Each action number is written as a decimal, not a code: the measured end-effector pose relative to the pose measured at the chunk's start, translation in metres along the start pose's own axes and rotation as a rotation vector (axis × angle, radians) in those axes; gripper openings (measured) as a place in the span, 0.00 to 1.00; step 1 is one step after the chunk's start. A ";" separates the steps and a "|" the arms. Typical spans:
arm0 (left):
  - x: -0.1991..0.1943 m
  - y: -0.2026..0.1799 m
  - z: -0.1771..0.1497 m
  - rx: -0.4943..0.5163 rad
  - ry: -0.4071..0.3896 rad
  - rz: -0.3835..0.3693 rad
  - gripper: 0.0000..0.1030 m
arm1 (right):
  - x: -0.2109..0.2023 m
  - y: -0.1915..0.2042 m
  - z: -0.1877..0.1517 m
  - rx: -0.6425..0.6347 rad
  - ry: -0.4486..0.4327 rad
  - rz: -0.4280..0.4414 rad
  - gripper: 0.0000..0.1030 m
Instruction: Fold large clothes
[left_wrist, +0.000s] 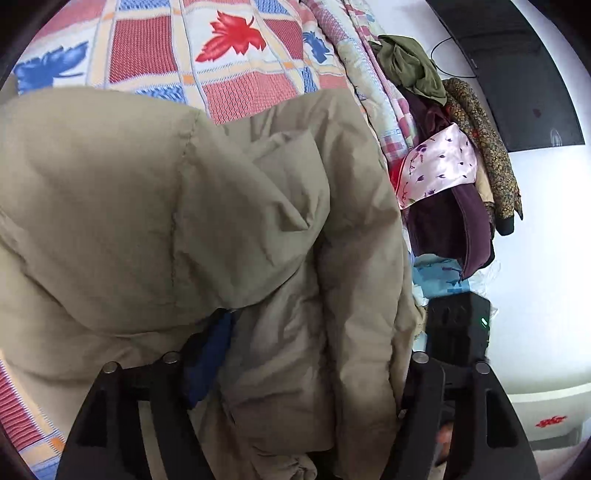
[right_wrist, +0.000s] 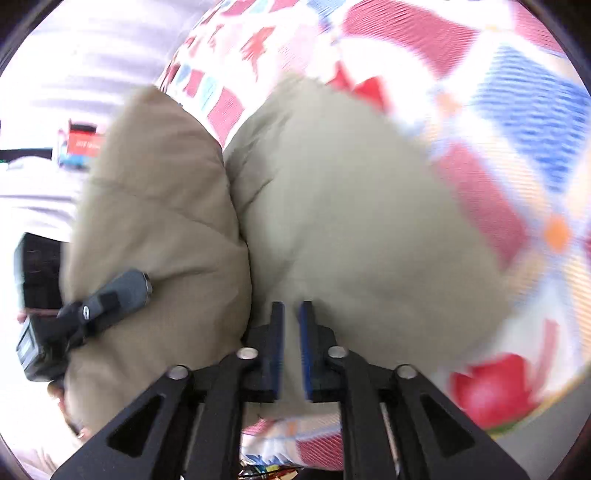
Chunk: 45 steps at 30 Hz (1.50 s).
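Note:
A large khaki padded jacket lies bunched on the patterned bedspread. In the left wrist view my left gripper stands wide open with a thick fold of the jacket between its fingers; only the left blue pad shows. In the right wrist view the jacket fills the middle, folded into two bulges. My right gripper has its blue pads nearly together with a narrow gap, pressed against the jacket; whether fabric is pinched is unclear. The left gripper's body rests on the jacket's left bulge.
A pile of other clothes lies along the bed's right edge: olive, purple, pink satin, floral. A black device with a green light sits below it. A dark screen is on the white wall. A red box stands far left.

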<state>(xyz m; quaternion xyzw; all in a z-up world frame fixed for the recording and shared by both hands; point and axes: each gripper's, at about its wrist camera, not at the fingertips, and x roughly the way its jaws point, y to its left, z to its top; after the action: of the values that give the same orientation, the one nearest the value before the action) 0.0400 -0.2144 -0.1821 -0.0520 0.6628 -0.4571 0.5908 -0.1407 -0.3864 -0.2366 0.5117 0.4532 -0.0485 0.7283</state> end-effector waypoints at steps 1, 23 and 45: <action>0.009 0.002 0.002 0.006 0.009 0.005 0.70 | -0.010 -0.006 -0.003 0.014 -0.015 -0.002 0.48; -0.086 0.012 0.010 0.108 -0.384 0.364 0.70 | -0.023 0.011 -0.013 -0.092 -0.053 -0.160 0.62; -0.089 0.123 0.003 -0.179 -0.436 0.390 0.70 | -0.013 0.037 0.092 -0.109 0.058 0.049 0.63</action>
<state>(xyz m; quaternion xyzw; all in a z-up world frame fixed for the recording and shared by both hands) 0.1264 -0.0906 -0.1980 -0.0727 0.5553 -0.2529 0.7889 -0.0723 -0.4465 -0.1956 0.4833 0.4635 0.0090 0.7426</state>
